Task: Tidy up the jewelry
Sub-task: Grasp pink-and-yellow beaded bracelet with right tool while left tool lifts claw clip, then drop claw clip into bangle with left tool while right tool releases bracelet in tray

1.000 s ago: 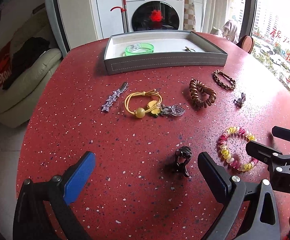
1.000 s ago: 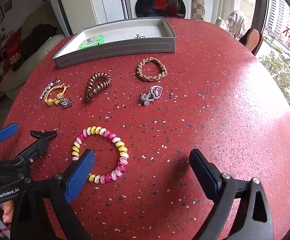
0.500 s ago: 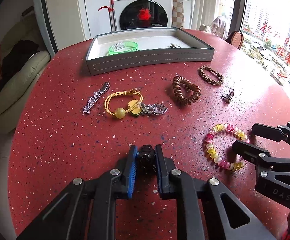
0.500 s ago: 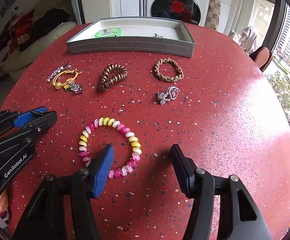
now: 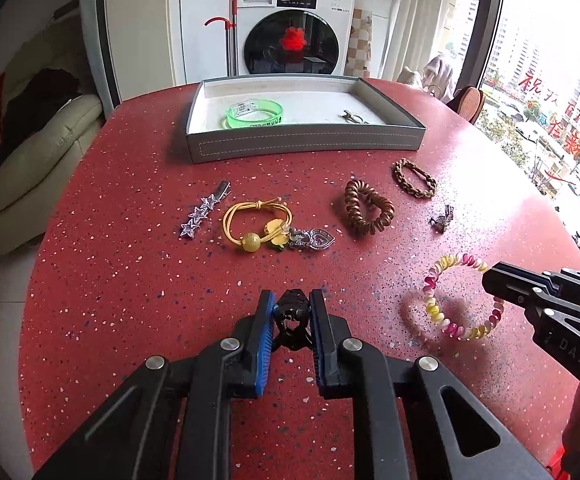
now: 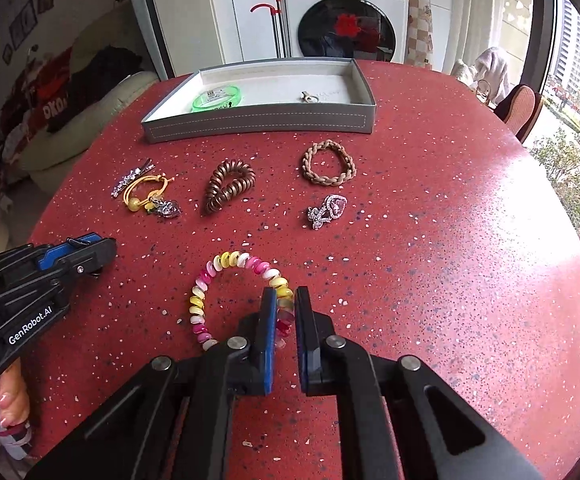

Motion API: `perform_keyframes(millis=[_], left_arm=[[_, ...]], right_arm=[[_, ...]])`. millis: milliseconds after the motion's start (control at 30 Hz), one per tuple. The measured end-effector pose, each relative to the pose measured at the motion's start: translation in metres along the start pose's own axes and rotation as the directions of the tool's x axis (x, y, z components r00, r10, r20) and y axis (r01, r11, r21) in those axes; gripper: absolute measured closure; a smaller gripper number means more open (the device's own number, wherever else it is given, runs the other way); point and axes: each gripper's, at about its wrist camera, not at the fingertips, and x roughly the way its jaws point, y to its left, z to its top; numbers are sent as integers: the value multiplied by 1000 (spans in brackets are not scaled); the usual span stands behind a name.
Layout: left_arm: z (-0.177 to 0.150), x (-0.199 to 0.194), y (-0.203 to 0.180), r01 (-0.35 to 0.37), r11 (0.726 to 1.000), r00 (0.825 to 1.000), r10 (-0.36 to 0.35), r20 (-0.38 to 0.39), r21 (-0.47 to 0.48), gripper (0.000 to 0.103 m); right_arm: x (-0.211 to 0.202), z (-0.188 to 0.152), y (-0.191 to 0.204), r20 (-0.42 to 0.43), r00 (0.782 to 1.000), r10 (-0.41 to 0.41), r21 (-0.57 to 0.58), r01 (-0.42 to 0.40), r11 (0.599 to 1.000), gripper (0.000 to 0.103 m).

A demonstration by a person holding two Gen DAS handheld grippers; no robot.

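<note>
Two pieces are gripped: the black claw clip (image 5: 292,312) sits pinched between the left gripper (image 5: 292,316) pads, and the right gripper (image 6: 286,312), jaws just closed nearly together, clamps the pink-and-yellow spiral hair tie (image 6: 226,264) over the red speckled table (image 6: 449,280), well short of the grey tray (image 6: 258,120).

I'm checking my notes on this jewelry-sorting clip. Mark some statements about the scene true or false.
1. The left gripper is shut on the black claw clip. True.
2. The right gripper holds the brown spiral hair tie. False: it grips the pink and yellow bead bracelet; the brown spiral hair tie lies free on the table.
3. The grey tray holds a green bangle. True.
4. The star hair clip lies in the tray. False: the star hair clip lies on the red table, beside the yellow hair tie.
</note>
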Motion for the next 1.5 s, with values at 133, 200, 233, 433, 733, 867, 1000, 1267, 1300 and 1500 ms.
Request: perform_keyframes(millis=[133, 200, 233, 433, 733, 867, 1000, 1267, 1300, 1500], left_arm=[[3, -4, 0, -8, 1000, 1000, 8, 3, 7, 67], [4, -5, -1, -13, 1000, 1000, 13, 1, 11, 67], [5, -5, -1, -15, 1000, 1000, 15, 1, 12, 67], [10, -9, 0, -22, 1000, 1000, 22, 11, 16, 67], [24, -10, 4, -20, 1000, 1000, 20, 22, 11, 67], [37, -12, 9, -30, 999, 999, 29, 44, 14, 67], [53, -13, 15, -33, 999, 997, 32, 65, 11, 67], [96, -13, 29, -52, 999, 991, 49, 126, 17, 67], [102, -12, 31, -52, 998, 990, 49, 132, 18, 67], [144, 3, 40, -37, 999, 989, 37, 143, 1, 67]], right_arm=[[-6, 5, -6, 22, 1000, 18, 25, -19, 1000, 93], [-8, 8, -7, 30, 999, 26, 31, -27, 999, 93], [-9, 9, -8, 34, 999, 30, 34, -31, 999, 93], [-14, 19, -13, 57, 997, 51, 55, -54, 997, 93], [-17, 32, -19, 73, 996, 53, 63, -58, 996, 93], [-18, 44, -24, 85, 995, 55, 71, -61, 996, 93], [-18, 59, -27, 95, 994, 55, 69, -62, 996, 93], [-15, 100, -28, 114, 993, 42, 33, -46, 998, 93], [-14, 106, -29, 115, 992, 41, 33, -45, 998, 93], [-4, 147, -32, 128, 991, 46, 16, -48, 999, 93]])
